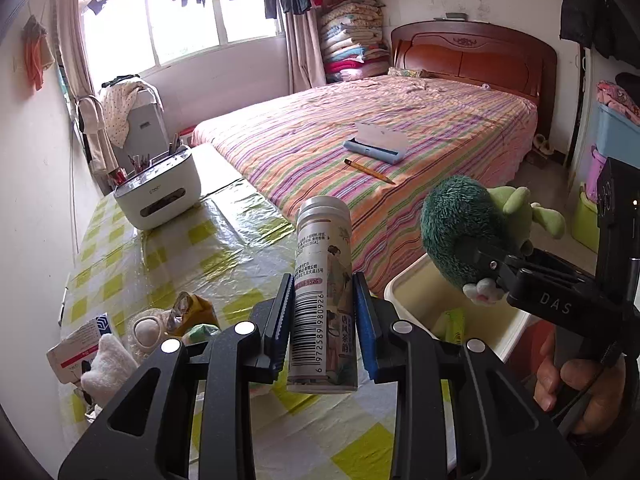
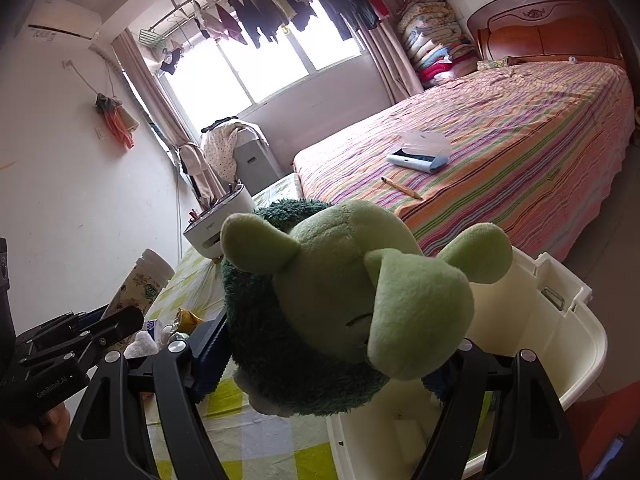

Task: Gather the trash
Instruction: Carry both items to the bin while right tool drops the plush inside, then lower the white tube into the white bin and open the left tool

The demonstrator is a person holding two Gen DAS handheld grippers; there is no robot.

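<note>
We hold the left gripper (image 1: 322, 320) closed on a tall cylindrical bottle (image 1: 324, 292), pinched around its lower half and standing almost upright above the counter's (image 1: 168, 248) right edge. Our right gripper (image 2: 320, 364) is clamped on a green plush toy (image 2: 340, 300), which hangs over the cream bin (image 2: 560, 320) just off that same edge. A green wrapper (image 1: 452, 322) already lies inside the bin.

To do this step well, we judge the plush should be centred over the bin's opening before the jaws widen, since its soft bulk could catch on the rim and roll back onto the counter. The bottle should wait its turn: both grippers crowd the same gap, so we would release one load, draw that gripper clear, then bring the bottle over and lower it near the bin's wall rather than dropping it from high up.

More clutter waits at the counter's near left corner: a white plush (image 1: 108, 364), a crumpled yellow packet (image 1: 192, 308) and a small carton (image 1: 76, 344).
</note>
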